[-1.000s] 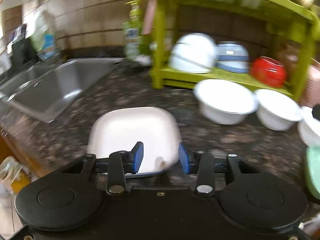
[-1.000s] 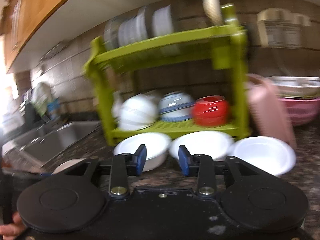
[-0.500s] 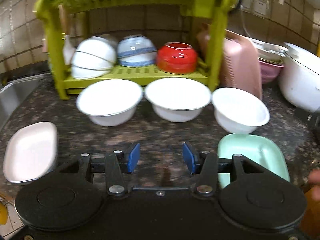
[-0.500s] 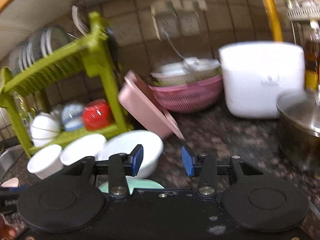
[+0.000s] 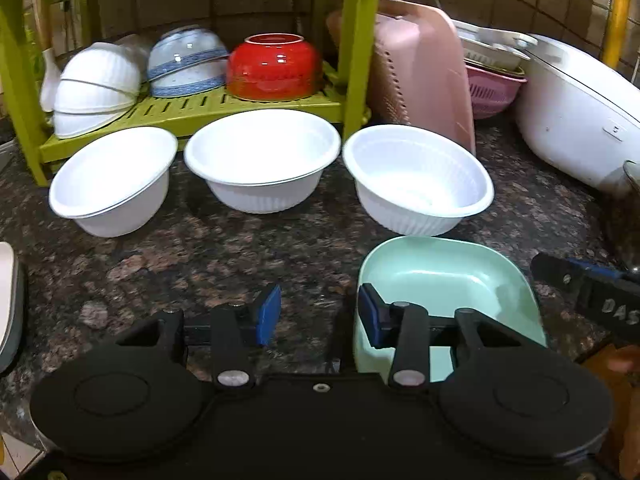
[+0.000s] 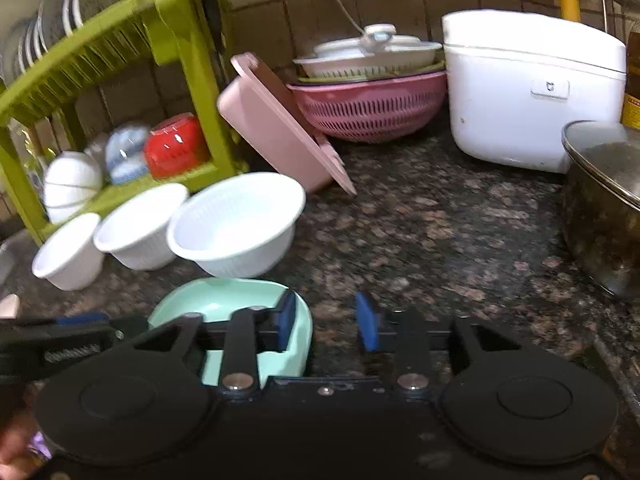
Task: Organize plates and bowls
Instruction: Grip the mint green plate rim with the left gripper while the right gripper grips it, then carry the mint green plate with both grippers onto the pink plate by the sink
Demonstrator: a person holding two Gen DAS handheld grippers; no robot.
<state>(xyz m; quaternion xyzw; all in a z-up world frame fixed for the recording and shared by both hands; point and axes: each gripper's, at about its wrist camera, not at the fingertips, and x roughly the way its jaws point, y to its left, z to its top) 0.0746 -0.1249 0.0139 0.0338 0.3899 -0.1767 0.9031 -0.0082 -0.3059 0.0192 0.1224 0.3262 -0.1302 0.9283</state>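
**Both grippers low over the counter at the mint dish, jaws apart**

We log the left gripper (image 5: 319, 314) level and low, pointing toward the green rack (image 5: 352, 60). Its blue pads are spread with bare granite counter (image 5: 240, 252) between them; nothing is held. Its right finger overlaps the near left rim of the mint dish (image 5: 440, 276) in the picture; we cannot tell whether it touches.

The right gripper (image 6: 326, 322) sits just right of the mint dish (image 6: 224, 300), angled toward the back corner. Its jaws are also apart and empty; its left pad lies over the dish's right rim, the right pad over bare stone. In the left wrist view a black part of this tool (image 5: 592, 292) shows just right of the dish.

Task items, placed from the mint dish: three white bowls stand upright in a row behind it, the right bowl (image 5: 416, 180) just beyond its far rim, the middle bowl (image 5: 262, 160) and left bowl (image 5: 112, 180) farther left, each apart from its neighbour. Behind them, on the rack's lower shelf, a red bowl (image 5: 274, 66), a blue-banded bowl (image 5: 186, 60) and stacked white bowls (image 5: 96, 84) lie upturned. A pale plate's edge (image 5: 8, 300) shows far left.

Open room: bare counter left of the dish and right of it up to a steel pot (image 6: 604, 200). A pink tray (image 6: 280, 124) leans at the rack post; a white cooker (image 6: 528, 84) stands behind.
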